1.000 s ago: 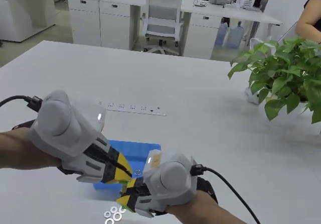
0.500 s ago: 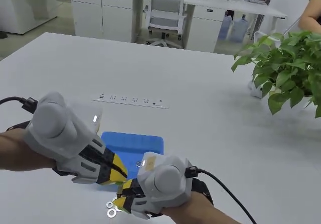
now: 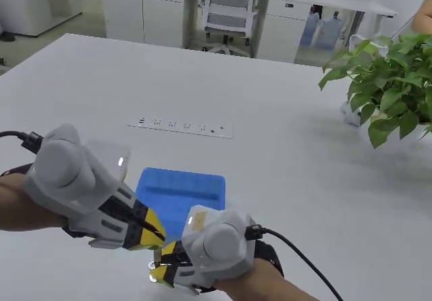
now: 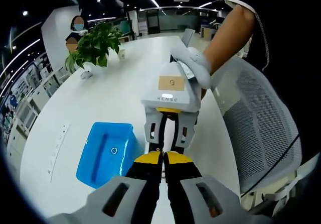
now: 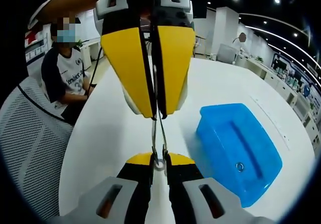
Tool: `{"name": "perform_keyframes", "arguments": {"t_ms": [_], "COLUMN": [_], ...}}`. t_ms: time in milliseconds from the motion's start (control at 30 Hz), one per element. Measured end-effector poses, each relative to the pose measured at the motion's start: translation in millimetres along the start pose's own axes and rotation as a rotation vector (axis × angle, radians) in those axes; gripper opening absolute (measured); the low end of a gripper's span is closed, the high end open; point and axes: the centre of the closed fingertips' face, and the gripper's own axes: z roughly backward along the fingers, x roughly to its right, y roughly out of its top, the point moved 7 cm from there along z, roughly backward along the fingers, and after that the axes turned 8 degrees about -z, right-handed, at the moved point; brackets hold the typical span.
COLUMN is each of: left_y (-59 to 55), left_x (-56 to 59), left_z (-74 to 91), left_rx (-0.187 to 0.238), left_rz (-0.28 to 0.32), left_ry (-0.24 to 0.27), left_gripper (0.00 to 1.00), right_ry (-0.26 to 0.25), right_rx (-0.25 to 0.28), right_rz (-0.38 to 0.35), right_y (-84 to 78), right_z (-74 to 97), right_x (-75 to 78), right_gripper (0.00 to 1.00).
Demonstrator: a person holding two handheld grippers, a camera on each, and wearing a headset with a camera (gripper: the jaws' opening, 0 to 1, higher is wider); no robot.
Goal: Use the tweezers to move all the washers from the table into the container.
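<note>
My head camera has dipped and the whole picture has slid, so I judge only by how the things stand to each other. A second ago the little heap of washers lay in the open on the table (image 3: 283, 152), just in front of the right gripper (image 3: 160, 272). Now both grippers have come over that place, and of the washers (image 3: 152, 266) I see only a pale speck beside the right gripper's tip. The left gripper (image 3: 156, 235) has also drawn back from over the blue container (image 3: 202, 183) toward its near left corner. I take this as the return for the next pick: the tool goes down to the heap, not to the container.

One washer (image 5: 239, 167) lies already on the container's floor, so the task is begun but, I think, far from done.

The left fingers (image 5: 125, 68) are pressed almost together, with the tweezers (image 5: 157, 133) pinched in the thin slit between them. The two legs run out from there, close and nearly parallel, to the right fingers (image 5: 141, 159). These stand a little apart, and the end of the tweezers sits in their gap together with a small grey ring (image 5: 159, 163). Whether they press on it, and whether the ring is a washer or a part of the tool, I cannot tell.
</note>
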Motion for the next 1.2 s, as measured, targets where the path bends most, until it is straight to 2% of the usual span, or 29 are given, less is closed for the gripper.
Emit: {"name": "perform_keyframes", "arguments": {"t_ms": [800, 1200], "left_y": [-16.9, -15.8], "left_x": [10.6, 7.6], "left_z": [-4.9, -7.5], "left_rx": [-0.028, -0.006], "left_rz": [0.017, 0.025], "left_ry": [-0.015, -0.013], "left_gripper": [0.06, 0.05], "right_ry": [0.032, 0.028], "right_rx": [-0.051, -0.049], "right_rz": [0.027, 0.037], "right_y": [-10.4, -9.2], "right_z": [-13.3, -10.1], "right_x": [-7.2, -7.6], "right_gripper": [0.13, 0.11]}}
